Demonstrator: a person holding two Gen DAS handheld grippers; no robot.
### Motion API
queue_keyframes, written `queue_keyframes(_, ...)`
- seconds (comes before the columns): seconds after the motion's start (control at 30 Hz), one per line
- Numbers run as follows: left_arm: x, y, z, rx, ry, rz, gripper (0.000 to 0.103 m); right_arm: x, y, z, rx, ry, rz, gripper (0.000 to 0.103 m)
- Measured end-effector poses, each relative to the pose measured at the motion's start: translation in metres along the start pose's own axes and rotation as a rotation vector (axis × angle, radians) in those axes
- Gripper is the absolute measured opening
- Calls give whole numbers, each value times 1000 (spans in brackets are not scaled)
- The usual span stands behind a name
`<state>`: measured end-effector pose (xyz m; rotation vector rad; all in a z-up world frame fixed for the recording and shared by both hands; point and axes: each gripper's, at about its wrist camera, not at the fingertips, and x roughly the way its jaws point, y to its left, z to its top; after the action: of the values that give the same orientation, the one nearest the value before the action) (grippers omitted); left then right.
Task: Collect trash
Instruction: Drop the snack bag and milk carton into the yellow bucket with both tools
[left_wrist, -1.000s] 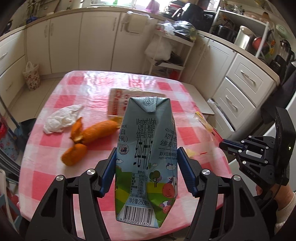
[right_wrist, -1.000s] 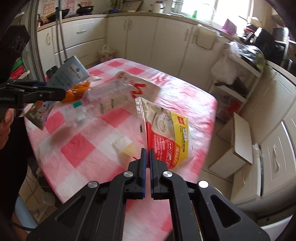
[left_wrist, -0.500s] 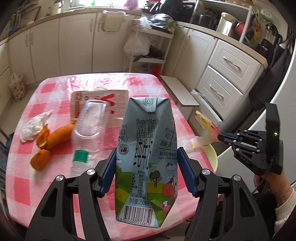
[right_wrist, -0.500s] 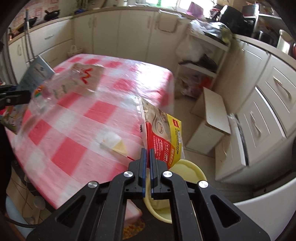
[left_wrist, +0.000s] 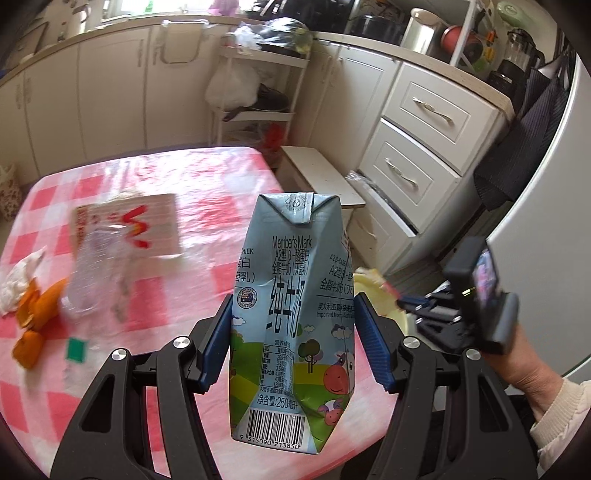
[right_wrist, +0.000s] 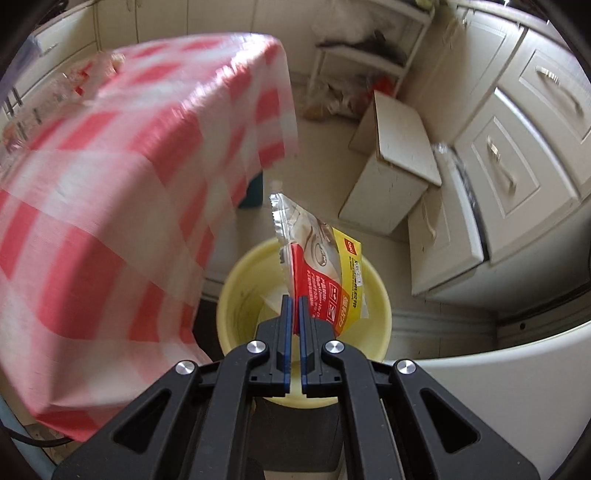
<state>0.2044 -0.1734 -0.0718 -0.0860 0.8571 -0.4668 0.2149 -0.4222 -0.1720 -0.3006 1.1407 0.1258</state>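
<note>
A pale blue milk carton (left_wrist: 291, 317) is held upright between the blue pads of the left gripper (left_wrist: 293, 332), whose jaws are set about halfway apart and pressed against the carton's two sides. The carton's folded top is seen pointing away from the camera and its barcode end nearest the gripper body. It is carried above the near right edge of a table covered with a pink-and-white checked cloth (left_wrist: 207, 206).

On the cloth, well to the left of the carton, a crushed clear plastic bottle (left_wrist: 96, 273) is seen lying partly over a flat white-and-red package (left_wrist: 159, 221). Orange peel (left_wrist: 35, 314) and a crumpled white tissue (left_wrist: 18, 280) lie near the left edge, just beside the bottle.

The right gripper (right_wrist: 293, 299) is closed, with the lower edge of a red, yellow and silver snack wrapper (right_wrist: 321, 269) pinched between its pads. The wrapper is held standing up from the fingertips, directly over the mouth of a yellow bin (right_wrist: 373, 295) that stands on the floor beside the draped table corner. In the left wrist view the right gripper (left_wrist: 402, 301) is seen beyond the table's edge, gripped by a hand (left_wrist: 532, 369) in a cream sleeve (left_wrist: 565, 413), with the bin's rim (left_wrist: 373, 291) just behind the carton.
</note>
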Motion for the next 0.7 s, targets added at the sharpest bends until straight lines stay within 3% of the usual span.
queue_keyframes(0.2,29,-29,7,19,20,-38,61,29,-10,-7,25,67,32,7)
queue_keyframes(0.33,43,-43,9,30,34,-52,61,34,-18,-13,61,93,34,20)
queue_keyframes(0.43,56,-54,10,26,48,-62,61,22,-20,-12,63,63,-2,42)
queue_keyframes(0.6,76,-66,9,18,79,-76,61,-24,-15,-18,21,-27,-108,45)
queue_keyframes(0.7,89,-76,10,21,100,-81,61,-60,-5,-32,-30,-116,-157,53)
